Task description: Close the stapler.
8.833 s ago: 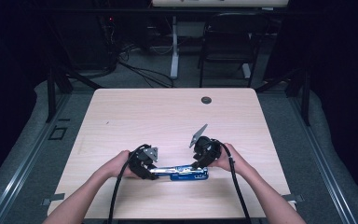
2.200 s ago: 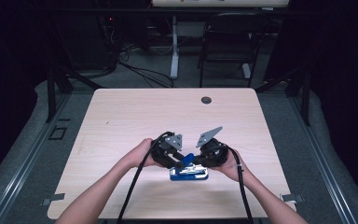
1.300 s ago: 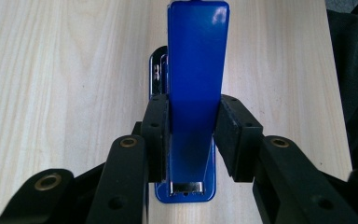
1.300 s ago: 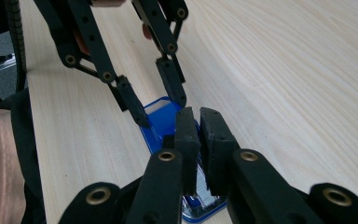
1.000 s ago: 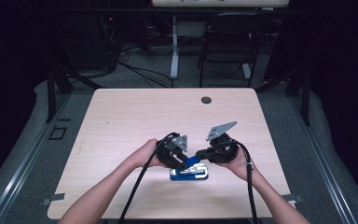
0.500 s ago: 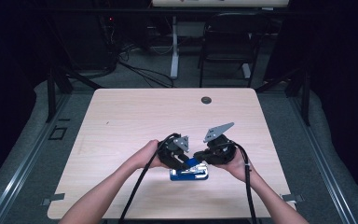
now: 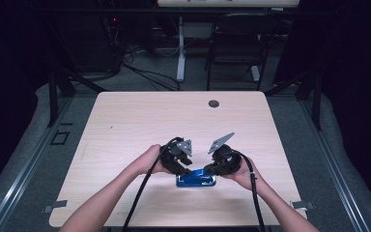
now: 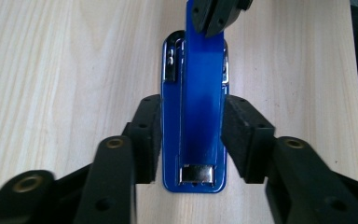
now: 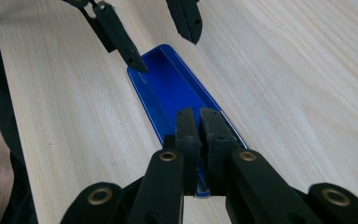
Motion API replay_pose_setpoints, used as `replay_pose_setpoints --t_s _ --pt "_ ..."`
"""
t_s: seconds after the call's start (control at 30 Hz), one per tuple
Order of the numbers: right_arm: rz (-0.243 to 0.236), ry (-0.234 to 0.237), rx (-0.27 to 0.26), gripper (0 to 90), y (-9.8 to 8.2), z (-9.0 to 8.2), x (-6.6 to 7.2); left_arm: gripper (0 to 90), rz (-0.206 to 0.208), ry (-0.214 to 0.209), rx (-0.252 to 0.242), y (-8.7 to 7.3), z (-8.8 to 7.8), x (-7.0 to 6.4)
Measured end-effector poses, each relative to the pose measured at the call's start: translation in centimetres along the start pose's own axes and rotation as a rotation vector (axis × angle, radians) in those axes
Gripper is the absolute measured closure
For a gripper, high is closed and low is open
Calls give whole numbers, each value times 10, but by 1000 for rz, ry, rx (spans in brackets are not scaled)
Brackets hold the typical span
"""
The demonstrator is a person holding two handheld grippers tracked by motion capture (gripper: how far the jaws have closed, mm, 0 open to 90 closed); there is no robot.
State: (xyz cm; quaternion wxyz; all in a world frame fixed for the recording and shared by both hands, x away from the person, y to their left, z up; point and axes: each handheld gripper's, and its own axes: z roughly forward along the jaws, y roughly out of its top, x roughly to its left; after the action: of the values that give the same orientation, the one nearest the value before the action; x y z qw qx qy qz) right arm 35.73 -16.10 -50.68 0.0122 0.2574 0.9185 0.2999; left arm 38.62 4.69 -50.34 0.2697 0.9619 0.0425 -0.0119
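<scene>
A blue stapler (image 7: 195, 180) lies flat on the wooden table (image 7: 140, 121) near its front edge. My left gripper (image 7: 186, 171) straddles one end, its pads (image 8: 240, 135) pressed against both sides of the stapler (image 8: 200, 93), so it is shut on it. My right gripper (image 7: 206, 171) comes from the other end. In its own view the right gripper (image 9: 199, 121) has its jaws together, tips resting on top of the stapler (image 9: 172, 88). The left gripper (image 9: 163, 46) shows at the far end there, and the right gripper (image 8: 214, 18) shows in the left gripper view.
A small dark round grommet (image 7: 214, 103) sits near the table's far edge. Cables trail from both grippers toward the front edge. Beyond the table stand a chair (image 7: 236, 43) and a desk leg (image 7: 179, 53) on dark floor.
Since the earliest frame both grippers have drawn close together over the stapler, which now sits slightly farther right. In the last second the hands have barely moved.
</scene>
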Motion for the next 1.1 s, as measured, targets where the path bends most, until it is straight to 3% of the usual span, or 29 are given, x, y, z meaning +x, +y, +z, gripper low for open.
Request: replay_pose_setpoints --t_s 0.13,0.37,0.63,0.87,0.93,1.1 --pt "16 1 1 886 -2 -1 -2 436 -26 42 7 -8 -6 1" --pt "19 -9 18 900 -7 2 -4 332 -105 113 3 -31 -24 9" --pt "22 -8 20 900 -7 2 -5 162 -156 138 24 -48 -27 14" --pt "32 -4 3 900 -9 3 -4 141 -193 160 -8 -54 -31 16" --pt "21 -19 19 900 -10 5 -4 136 -203 163 -11 -56 -32 16" --pt "39 -7 20 900 -10 4 -6 123 -233 181 -30 -66 -36 17"
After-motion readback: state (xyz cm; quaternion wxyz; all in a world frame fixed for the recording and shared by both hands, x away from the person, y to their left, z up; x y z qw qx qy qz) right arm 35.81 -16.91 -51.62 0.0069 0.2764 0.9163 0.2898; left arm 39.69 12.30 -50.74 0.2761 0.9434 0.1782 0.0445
